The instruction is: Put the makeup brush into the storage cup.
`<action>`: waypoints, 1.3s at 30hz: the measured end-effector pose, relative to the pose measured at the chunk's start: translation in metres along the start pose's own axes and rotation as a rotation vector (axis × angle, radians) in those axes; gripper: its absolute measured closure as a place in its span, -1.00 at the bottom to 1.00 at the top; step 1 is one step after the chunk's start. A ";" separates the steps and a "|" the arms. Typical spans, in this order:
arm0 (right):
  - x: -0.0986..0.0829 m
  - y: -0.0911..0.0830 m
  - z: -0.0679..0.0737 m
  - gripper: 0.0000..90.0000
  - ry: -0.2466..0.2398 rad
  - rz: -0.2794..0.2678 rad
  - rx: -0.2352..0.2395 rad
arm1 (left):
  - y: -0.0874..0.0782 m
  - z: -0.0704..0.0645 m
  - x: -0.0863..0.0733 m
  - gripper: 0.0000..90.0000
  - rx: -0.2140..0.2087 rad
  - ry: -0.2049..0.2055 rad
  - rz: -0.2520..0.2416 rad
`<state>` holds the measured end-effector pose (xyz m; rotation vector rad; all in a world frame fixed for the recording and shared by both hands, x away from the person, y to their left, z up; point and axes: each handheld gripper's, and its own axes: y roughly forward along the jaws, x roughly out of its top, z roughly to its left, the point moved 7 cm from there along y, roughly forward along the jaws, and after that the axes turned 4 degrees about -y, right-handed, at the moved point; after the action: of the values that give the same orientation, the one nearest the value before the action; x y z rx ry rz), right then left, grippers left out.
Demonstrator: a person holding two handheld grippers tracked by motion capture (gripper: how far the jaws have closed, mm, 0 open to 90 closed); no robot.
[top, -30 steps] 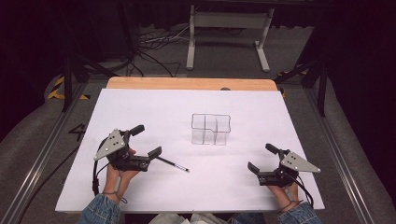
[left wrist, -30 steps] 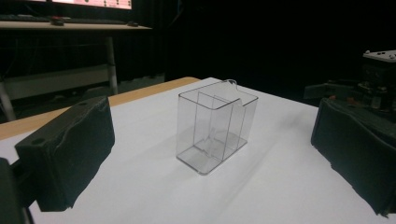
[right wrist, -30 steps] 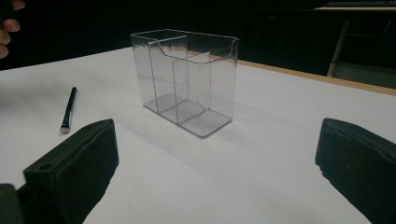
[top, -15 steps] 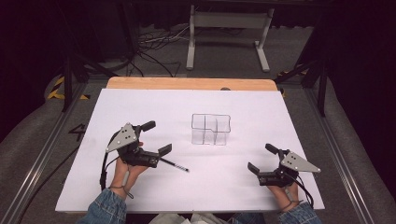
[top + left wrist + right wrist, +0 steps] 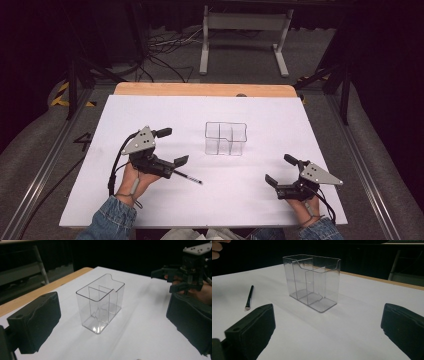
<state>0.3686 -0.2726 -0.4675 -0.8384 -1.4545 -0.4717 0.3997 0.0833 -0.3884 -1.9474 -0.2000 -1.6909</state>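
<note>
In the high view, the left gripper (image 5: 170, 147) sits at the lower left of the frame, right over the back end of a thin black pen (image 5: 189, 176). Its jaws are wide open and hold nothing. The pen lies flat on the white table (image 5: 300, 130), with its tip sticking out toward the middle of the frame.

The right gripper (image 5: 281, 171) is at the lower right. Its jaws are wide open too, and it has nothing in them.

A clear box (image 5: 226, 138) with little rooms inside stands upright in the middle of the frame, apart from both grippers. In the left gripper view the clear box (image 5: 100, 305) is in the center, between the two black jaws but well ahead of them (nothing is touching it). In the right gripper view the clear box (image 5: 313, 281) is at the upper middle, and the pen (image 5: 249, 297) lies at the left.

It looks like the pen should go into the box. What could go wrong? The pen is thin and round, so it may roll or slip if the jaws close off-center. The box looks light and see-through, so a bump from a gripper could tip it or push it away. A pen dropped in crooked could hit the rim or a wall inside and fall out.
</note>
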 end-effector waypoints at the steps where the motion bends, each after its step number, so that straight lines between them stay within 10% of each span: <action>1: 0.000 0.000 0.000 -1.00 0.000 -0.001 0.001 | 0.000 0.001 0.001 -0.99 0.002 0.005 0.028; 26: 0.000 0.001 0.000 -1.00 0.008 0.004 0.009 | 0.002 0.003 0.010 -0.94 0.057 0.141 0.465; 39: -0.001 0.000 0.000 -1.00 0.009 0.006 0.005 | 0.009 0.003 0.004 -0.92 0.023 0.169 0.608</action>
<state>0.3685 -0.2723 -0.4683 -0.8358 -1.4446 -0.4671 0.4067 0.0763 -0.3871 -1.6109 0.3967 -1.4139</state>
